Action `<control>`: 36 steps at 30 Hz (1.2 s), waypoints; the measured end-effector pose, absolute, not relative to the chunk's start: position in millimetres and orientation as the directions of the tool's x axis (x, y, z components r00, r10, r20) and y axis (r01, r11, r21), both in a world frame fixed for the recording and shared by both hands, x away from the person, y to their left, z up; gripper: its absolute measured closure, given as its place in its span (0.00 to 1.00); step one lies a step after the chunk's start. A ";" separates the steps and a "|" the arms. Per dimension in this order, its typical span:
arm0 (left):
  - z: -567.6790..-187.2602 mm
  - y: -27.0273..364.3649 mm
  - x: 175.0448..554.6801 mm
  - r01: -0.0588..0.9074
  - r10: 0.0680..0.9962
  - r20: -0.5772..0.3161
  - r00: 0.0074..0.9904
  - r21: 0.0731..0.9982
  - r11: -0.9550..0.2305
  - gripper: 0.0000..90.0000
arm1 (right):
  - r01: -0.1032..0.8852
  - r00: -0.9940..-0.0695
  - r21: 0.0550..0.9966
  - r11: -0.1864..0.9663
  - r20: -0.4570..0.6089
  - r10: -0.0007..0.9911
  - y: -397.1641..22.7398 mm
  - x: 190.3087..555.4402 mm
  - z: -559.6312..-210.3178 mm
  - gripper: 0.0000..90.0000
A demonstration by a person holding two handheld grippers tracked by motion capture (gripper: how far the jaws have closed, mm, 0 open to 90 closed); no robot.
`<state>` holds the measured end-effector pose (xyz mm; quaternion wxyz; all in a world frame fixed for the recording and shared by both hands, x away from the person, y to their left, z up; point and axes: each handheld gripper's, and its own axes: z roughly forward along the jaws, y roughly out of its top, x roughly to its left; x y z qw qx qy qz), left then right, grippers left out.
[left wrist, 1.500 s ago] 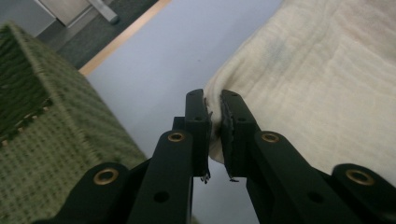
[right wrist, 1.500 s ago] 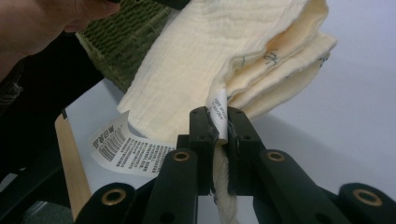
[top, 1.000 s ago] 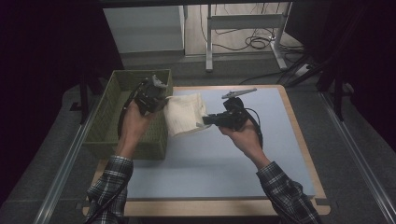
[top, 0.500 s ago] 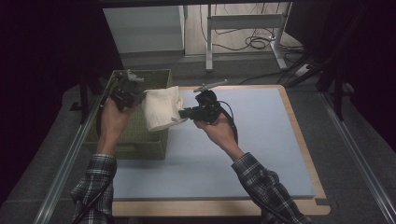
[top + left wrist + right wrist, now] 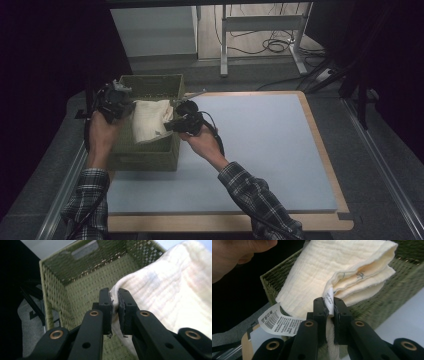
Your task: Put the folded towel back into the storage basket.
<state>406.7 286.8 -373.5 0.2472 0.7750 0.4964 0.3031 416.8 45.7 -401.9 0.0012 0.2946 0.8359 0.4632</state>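
Note:
A folded cream cloth (image 5: 149, 119) hangs stretched between both grippers over the open top of a green woven basket (image 5: 150, 159). My left gripper (image 5: 120, 102) is shut on the cloth's left edge; in the left gripper view its pads (image 5: 124, 308) pinch the cream cloth (image 5: 170, 292) above the basket's inside (image 5: 82, 287). My right gripper (image 5: 170, 125) is shut on the cloth's right edge. In the right gripper view its jaws clamp the cloth (image 5: 332, 272) beside a small sewn label, and a white barcode tag (image 5: 278, 323) dangles below.
The basket stands at the left edge of a light blue mat (image 5: 260, 145) on a wood-rimmed table (image 5: 320, 220). A hand (image 5: 239, 252) shows at the top left of the right gripper view. Cables (image 5: 265, 47) and a stand's legs lie on the floor beyond.
Both hands have carried the cloth leftward, from above the mat's left part to over the basket. Both grippers stay shut on the cloth.

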 end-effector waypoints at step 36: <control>-431.5 303.1 413.1 0.671 0.929 0.176 0.326 0.650 -0.358 0.60 | 0.529 -0.810 0.680 0.508 0.228 0.540 92.7 413.6 -439.0 0.67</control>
